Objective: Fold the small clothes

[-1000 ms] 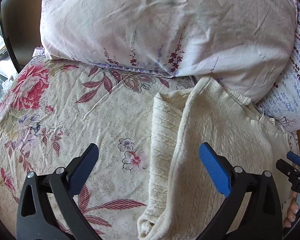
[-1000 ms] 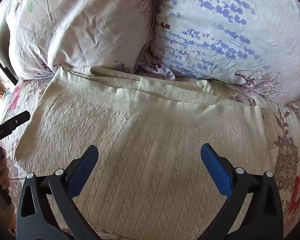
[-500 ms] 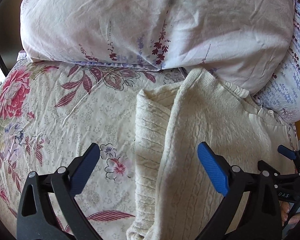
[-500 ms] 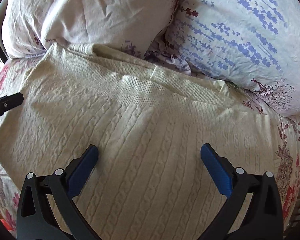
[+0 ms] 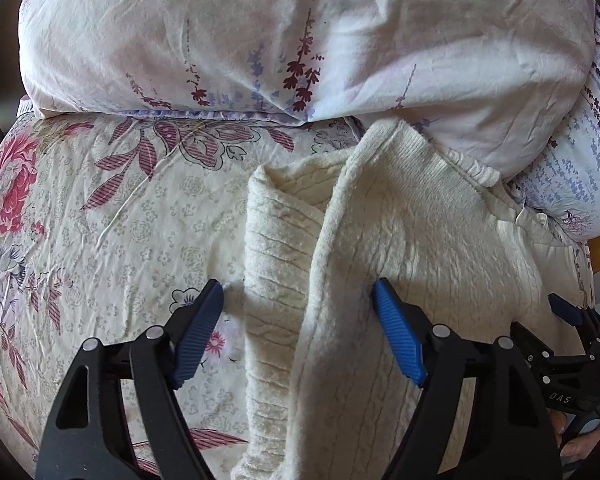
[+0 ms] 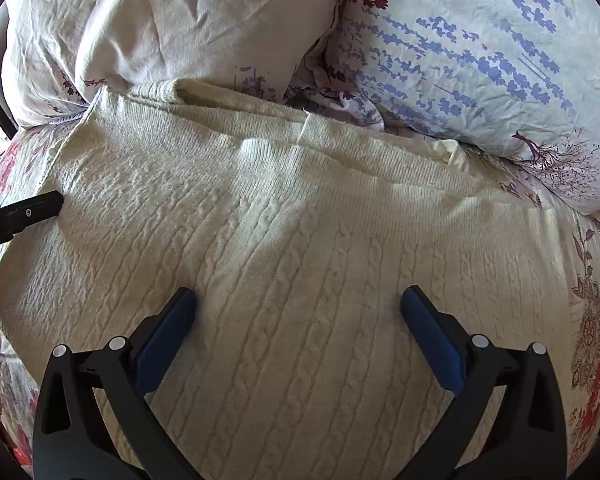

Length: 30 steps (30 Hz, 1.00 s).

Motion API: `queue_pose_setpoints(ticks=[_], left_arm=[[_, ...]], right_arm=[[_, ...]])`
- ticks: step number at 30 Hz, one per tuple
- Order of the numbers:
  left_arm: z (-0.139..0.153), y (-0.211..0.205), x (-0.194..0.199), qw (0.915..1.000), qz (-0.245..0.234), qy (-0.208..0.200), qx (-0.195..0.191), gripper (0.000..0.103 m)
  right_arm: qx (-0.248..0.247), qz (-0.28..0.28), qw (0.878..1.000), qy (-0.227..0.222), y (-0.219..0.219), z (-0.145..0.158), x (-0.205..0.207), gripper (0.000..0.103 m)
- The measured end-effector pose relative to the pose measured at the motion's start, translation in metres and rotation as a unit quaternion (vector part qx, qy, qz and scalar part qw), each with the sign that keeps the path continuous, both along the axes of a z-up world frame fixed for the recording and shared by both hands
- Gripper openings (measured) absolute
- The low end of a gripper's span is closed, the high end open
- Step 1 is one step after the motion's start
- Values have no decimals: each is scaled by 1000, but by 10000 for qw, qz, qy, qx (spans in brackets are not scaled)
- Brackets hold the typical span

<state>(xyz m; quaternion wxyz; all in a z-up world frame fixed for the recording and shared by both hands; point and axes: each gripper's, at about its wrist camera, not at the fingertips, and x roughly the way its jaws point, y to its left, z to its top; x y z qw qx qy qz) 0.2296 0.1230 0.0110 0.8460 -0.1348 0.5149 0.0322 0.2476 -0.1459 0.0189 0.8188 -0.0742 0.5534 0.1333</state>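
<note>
Cream cable-knit sweater (image 6: 300,272) is lying on the floral bed sheet (image 5: 112,216), top edge touching two pillows: a white pillow (image 5: 300,36) and a blue-flowered pillow (image 6: 480,52). Left tongs (image 5: 298,300) have just been closing, straddling the sweater's folded left edge; pads are not yet pressing it, so released. Right tongs (image 6: 298,304) are hovering spread wide over the sweater's middle, gripping nothing. Right tongs are also showing at the lower right of the left wrist view.
</note>
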Motion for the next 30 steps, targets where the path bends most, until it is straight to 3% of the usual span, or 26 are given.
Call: queue_pose_setpoints(ticks=[6, 8, 11, 14, 19, 30], left_arm=[[2, -5, 15, 9997, -96, -10, -241, 52], [3, -4, 18, 9984, -127, -59, -551, 31], [4, -2, 18, 9961, -74, -86, -873, 21], [8, -1, 17, 9946, -56, -187, -1019, 18], [25, 3, 9, 9853, -34, -499, -1635, 17], [73, -37, 0, 9540, -560, -1043, -2756, 17]], right_arm=[[-2, 0, 10000, -24, 3, -3, -3, 102], [1, -3, 10000, -23, 3, -4, -3, 102], [4, 4, 10000, -23, 3, -3, -3, 102], [3, 6, 10000, -23, 3, -3, -3, 102], [3, 4, 10000, -26, 3, -3, -3, 102], [5, -7, 10000, -22, 4, -3, -3, 102]])
